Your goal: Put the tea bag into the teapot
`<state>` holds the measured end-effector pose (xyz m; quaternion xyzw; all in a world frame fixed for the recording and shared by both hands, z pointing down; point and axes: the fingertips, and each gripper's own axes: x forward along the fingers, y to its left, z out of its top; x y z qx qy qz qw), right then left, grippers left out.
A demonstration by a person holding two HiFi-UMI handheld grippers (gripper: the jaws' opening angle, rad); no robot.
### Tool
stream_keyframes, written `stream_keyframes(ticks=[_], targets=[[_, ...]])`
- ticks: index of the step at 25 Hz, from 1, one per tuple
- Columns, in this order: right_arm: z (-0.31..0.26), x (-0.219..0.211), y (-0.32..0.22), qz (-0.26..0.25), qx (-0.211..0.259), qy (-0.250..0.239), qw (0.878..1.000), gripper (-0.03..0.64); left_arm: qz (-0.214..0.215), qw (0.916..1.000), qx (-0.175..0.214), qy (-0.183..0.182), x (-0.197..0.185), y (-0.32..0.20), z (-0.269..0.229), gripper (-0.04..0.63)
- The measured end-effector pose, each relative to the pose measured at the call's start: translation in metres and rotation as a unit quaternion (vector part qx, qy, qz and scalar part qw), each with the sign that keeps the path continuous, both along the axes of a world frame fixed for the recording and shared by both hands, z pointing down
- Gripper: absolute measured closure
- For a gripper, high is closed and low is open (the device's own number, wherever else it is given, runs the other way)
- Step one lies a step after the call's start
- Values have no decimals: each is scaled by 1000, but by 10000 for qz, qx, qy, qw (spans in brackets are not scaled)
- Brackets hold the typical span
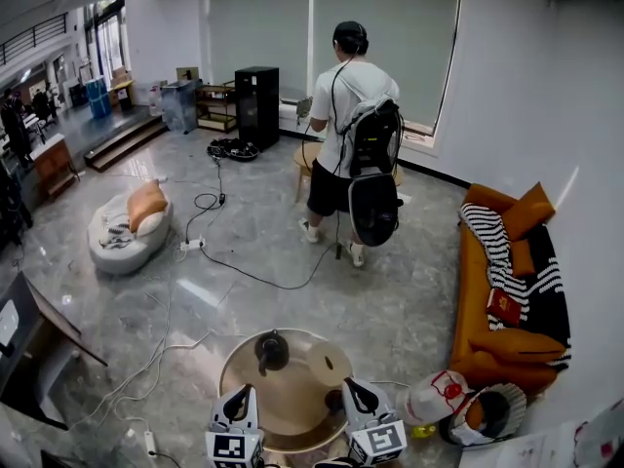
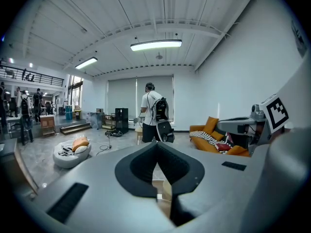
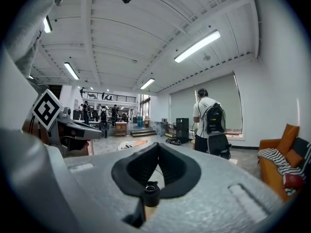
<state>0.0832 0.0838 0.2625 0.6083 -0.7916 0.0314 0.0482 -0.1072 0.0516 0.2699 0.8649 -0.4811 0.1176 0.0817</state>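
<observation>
While the teapot (image 1: 271,351) stands near the far left edge of the round surface (image 1: 292,403), no tea bag can be made out. Over the near edge, the left hand-held gripper (image 1: 245,392) and right hand-held gripper (image 1: 348,387) both have jaws together, gripping nothing visible.

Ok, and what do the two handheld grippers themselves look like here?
The left gripper and right gripper match: broad matte grey jaws lined with curved black pads. In the head view their bodies are white with black trim, and each carries a cube of black-and-white square markers.
</observation>
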Motion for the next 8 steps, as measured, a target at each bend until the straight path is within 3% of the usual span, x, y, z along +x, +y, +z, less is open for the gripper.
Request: stream_keyframes(ticks=[8], targets=[[-1, 0, 2, -23, 24, 12, 10000, 617, 5, 10000, -34, 1, 2, 2, 2, 578]])
